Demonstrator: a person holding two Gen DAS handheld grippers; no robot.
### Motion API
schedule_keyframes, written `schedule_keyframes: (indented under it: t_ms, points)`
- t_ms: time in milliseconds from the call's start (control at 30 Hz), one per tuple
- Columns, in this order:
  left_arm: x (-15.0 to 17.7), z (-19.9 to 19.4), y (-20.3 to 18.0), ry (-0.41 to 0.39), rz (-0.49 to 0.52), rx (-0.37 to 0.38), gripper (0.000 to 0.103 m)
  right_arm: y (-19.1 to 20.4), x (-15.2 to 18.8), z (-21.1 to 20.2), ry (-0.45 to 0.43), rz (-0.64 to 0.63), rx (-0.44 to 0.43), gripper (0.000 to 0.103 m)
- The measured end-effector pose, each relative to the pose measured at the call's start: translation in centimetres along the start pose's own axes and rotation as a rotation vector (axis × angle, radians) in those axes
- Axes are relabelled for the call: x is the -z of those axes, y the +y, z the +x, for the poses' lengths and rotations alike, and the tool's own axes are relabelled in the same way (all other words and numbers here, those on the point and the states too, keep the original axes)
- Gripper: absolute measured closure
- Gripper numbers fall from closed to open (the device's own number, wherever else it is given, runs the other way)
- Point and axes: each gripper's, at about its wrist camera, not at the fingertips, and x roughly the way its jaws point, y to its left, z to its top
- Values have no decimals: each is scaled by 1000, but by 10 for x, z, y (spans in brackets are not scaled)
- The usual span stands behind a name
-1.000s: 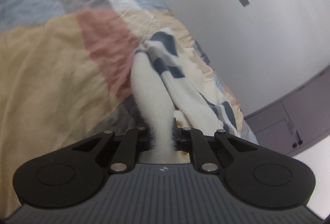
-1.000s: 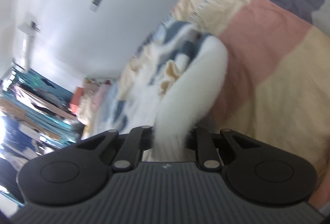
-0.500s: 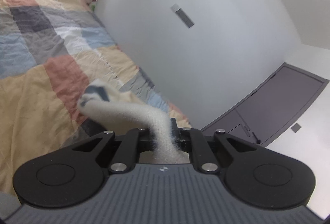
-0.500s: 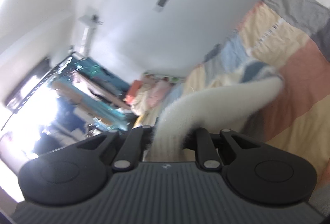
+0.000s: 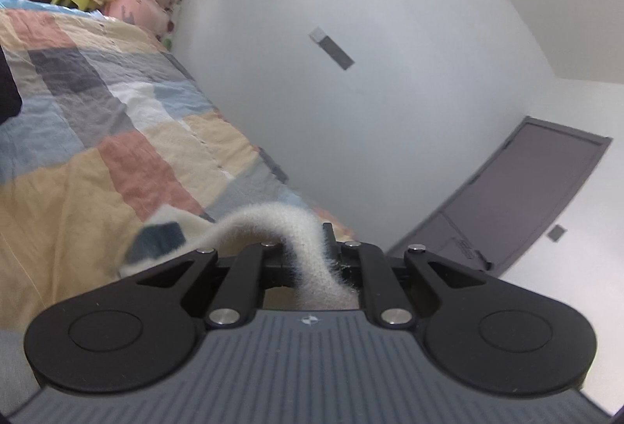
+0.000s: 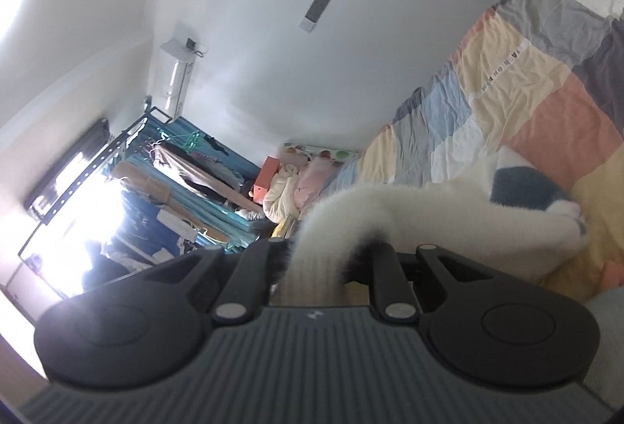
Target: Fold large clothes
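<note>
Fuzzy white knit garment w/ navy patches point(image 5: 273, 225): edge pinched in left gripper point(image 5: 308, 260) & right gripper point(image 6: 323, 260), both clamped; lifted higher vs 1 s ago, rest trailing on patchwork quilt point(image 5: 78, 190) (fold carry-over likely underway).

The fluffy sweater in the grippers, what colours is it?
The fluffy sweater is cream white with dark blue patches, clearest in the right wrist view.

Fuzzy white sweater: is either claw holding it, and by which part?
Both. The left claw and right claw are each shut on a white edge of the fuzzy sweater; which part cannot be told.
</note>
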Motion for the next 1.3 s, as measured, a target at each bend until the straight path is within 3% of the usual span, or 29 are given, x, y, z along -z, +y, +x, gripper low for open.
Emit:
schedule_keyframes:
  t_ms: [133, 433, 800, 1033, 1300]
  points:
    - [-10, 47, 17, -5, 15, -44, 92, -20, -15, 41, -27, 80, 34, 86]
    - [-44, 186, 56, -9, -11, -136, 92, -39, -33, 142, -130, -9, 174, 86]
    - [-37, 311, 127, 123, -2, -205, 91, -113, -43, 227, -30, 63, 345, 86]
    - [-22, 356, 177, 201, -55, -246, 89, -154, -42, 271, 67, 118, 438, 85]
    - [-15, 372, 201, 244, -83, -256, 88, -160, -36, 289, 126, 69, 495, 86]
